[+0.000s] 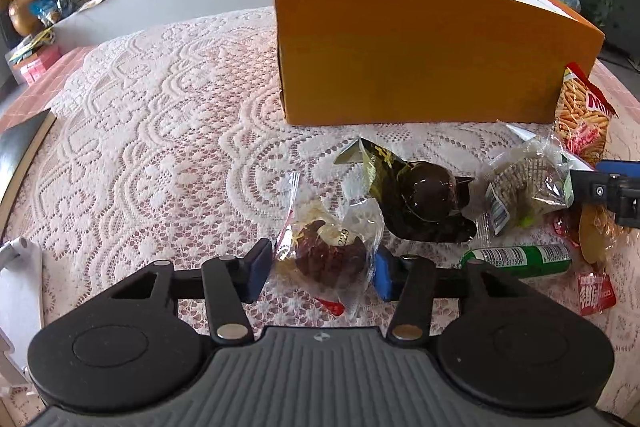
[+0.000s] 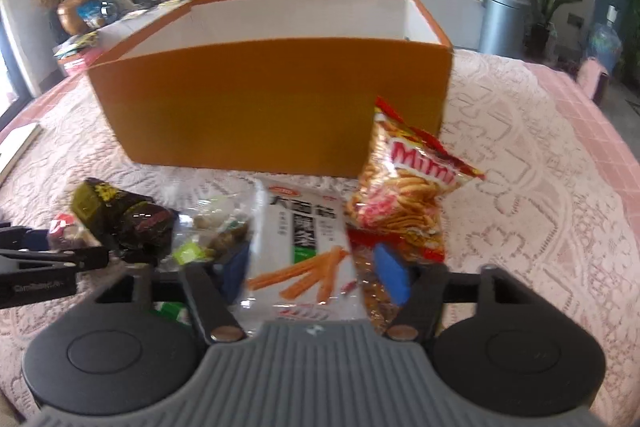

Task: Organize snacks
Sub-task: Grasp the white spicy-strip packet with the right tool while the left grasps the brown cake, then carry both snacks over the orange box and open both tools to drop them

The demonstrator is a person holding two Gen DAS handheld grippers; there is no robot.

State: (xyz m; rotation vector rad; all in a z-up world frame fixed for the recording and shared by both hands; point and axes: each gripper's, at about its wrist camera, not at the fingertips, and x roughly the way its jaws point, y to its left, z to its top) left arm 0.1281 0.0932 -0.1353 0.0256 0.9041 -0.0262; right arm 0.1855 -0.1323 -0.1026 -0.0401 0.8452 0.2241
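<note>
Both grippers tilt downward in front of the orange box. The left gripper clamps a clear-wrapped brown pastry. The right gripper squeezes a white snack packet.

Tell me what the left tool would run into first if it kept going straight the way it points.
The left tool already has the clear packet with the dark brown snack between its pads. Beyond that, likely the black-wrapped snack, then the orange box; depth is hard to judge.

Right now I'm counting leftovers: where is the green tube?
Left wrist view, lower right: green tube lies on the lace cloth, just below the dark wrapped snack.
</note>
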